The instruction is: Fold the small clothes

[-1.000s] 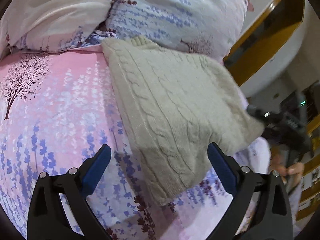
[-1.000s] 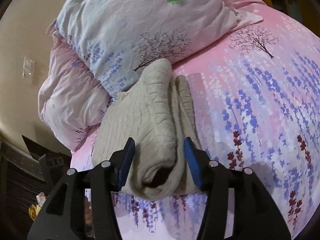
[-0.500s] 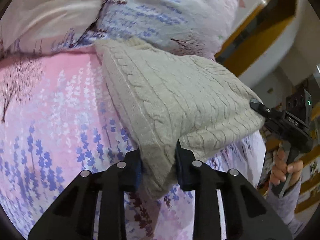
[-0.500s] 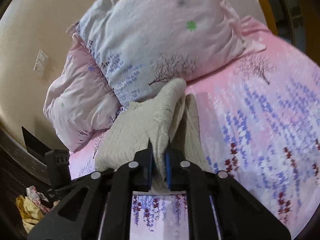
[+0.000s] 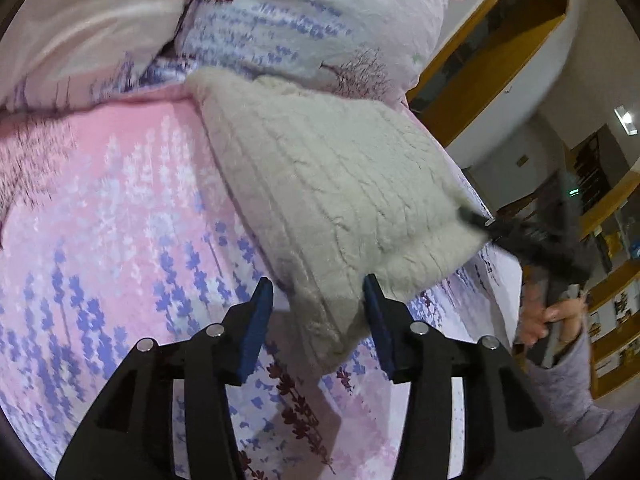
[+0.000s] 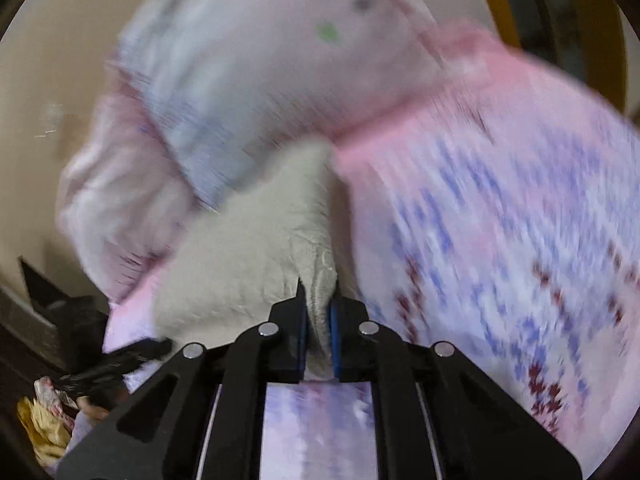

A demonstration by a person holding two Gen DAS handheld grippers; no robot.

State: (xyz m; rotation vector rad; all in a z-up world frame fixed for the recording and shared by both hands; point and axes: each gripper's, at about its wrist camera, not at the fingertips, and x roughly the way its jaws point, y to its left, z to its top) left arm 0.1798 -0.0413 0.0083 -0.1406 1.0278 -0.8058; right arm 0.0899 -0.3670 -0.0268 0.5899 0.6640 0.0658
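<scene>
Both grippers work a cream knit sweater lying on a pink floral bed, its far edge against the pillows. It looks already folded into a thick bundle; a last fold or placing seems left. Right gripper is clamped on one near corner. Left gripper stands parted around the other corner, pads clear of the knit. Half a second earlier the left pinched that corner; its jaws have just been opening.
</scene>
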